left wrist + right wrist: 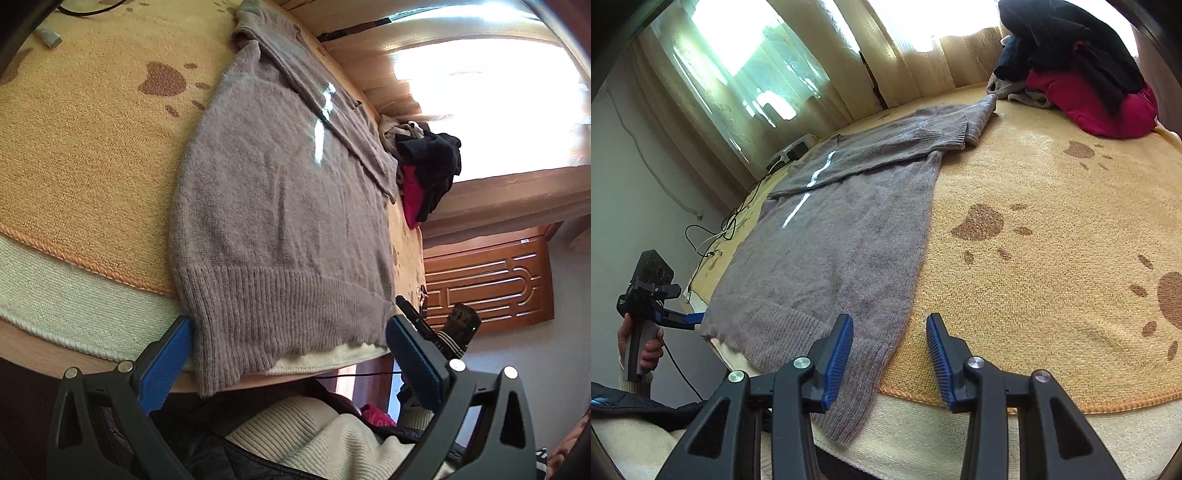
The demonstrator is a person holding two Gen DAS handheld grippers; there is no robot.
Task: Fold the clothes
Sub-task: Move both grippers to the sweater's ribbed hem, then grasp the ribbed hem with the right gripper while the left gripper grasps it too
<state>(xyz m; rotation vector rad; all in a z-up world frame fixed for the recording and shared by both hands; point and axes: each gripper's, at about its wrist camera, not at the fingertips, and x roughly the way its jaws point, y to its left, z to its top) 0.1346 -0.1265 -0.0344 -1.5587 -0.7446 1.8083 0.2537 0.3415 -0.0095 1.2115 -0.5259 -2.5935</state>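
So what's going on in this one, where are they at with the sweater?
A person holds tongs in each hand over a grey knit sweater spread flat on a bed with an orange paw-print blanket. One sleeve is already laid across the chest. Both tongs are at the ribbed hem near the bed's edge: the left tongs stand wide open around the hem, the right tongs are open at the hem's other corner. Neither grips yet. A pile of dark and red clothes waits at the far side.

Grey-taupe sweater (842,236) is lying on orange blanket (1052,258) showing brown paw prints; clothes pile (1082,70) is showing black, crimson.
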